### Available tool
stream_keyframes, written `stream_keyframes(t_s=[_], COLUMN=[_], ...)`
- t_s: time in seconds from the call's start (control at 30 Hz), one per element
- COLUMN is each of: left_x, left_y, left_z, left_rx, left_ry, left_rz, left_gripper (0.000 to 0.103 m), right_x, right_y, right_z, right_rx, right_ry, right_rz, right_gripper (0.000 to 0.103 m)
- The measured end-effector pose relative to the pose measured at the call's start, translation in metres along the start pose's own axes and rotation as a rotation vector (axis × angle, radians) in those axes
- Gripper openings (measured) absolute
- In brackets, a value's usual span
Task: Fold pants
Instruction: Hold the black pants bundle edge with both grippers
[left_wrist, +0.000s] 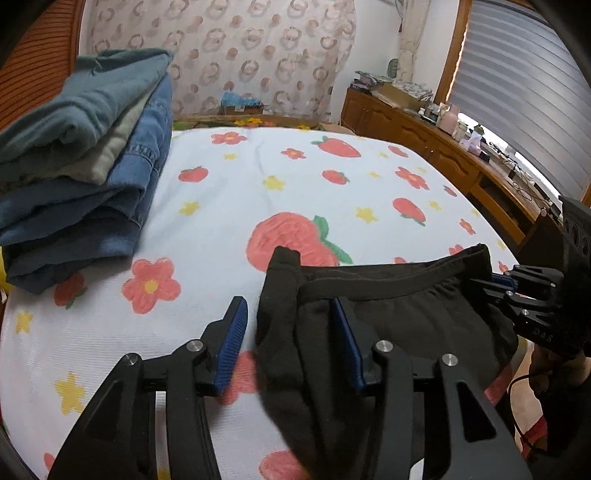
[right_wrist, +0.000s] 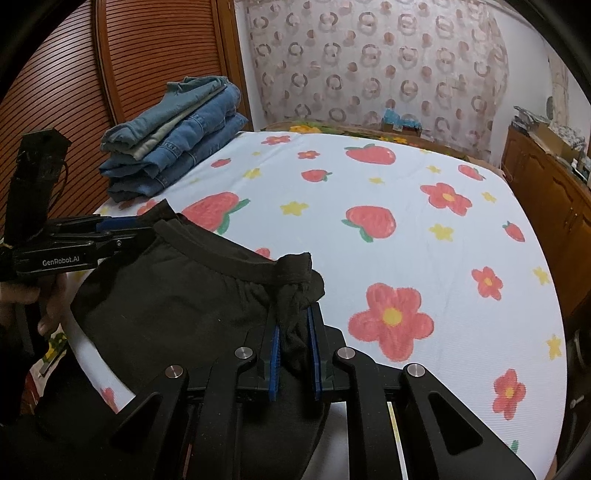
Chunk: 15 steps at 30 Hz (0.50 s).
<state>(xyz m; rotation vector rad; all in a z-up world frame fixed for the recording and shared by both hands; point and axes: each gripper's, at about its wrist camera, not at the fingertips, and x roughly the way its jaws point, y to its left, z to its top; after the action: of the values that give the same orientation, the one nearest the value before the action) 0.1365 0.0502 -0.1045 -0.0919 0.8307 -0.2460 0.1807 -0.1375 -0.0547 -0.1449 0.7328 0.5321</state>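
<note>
1. Right gripper (right_wrist: 294, 350): blue pads pinched together on a bunched corner of the black pants (right_wrist: 166, 306) at the waistband. Grip looks secure.
2. Left gripper (left_wrist: 291, 343): jaws apart. The opposite waistband corner hangs between the pads, lying against one and clear of the other, so nothing is clamped on this side.
3. Pants, location: near edge of the bed, waistband stretched between the two tools, legs dropping off the front out of sight.
4. Handling note, as judged: clamp the left corner again before any lift, taking both layers of the band; keep the waistband taut and level, then draw the cloth onto the open sheet so it lies flat for the first fold.
5. Surface: white bedspread (left_wrist: 332, 184) printed with strawberries and flowers, smooth, ample free room ahead.
6. Stack of folded jeans (right_wrist: 173, 144): far left corner, well apart from the work.
7. Room: slatted wooden door, patterned curtain, wooden cabinet (left_wrist: 424, 136) under a blinded window.
</note>
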Motion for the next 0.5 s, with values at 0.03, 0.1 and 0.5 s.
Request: stream_keyframes(t_s=[0.03,0.1,0.5], left_x=[0.0011,0.0030,0.0097], left_y=[0.0004,0.0002,0.0009], left_z=[0.0000,0.0002,0.0029], left_rx=[-0.002,0.003,0.007], left_ry=[0.003,0.005,0.025], left_rz=[0.001,0.006,-0.021], left_gripper=[0.049,0.049,0.052], right_x=[0.0009,0.0022,0.0048], right_y=[-0.0004,-0.0008,-0.0048], right_z=[-0.0003,-0.0005,-0.0021], right_rx=[0.002,0.006,0.025], right_ry=[0.002,0.002,0.001], right_rz=[0.001,0.002,0.016], right_gripper=[0.013,0.013,0.013])
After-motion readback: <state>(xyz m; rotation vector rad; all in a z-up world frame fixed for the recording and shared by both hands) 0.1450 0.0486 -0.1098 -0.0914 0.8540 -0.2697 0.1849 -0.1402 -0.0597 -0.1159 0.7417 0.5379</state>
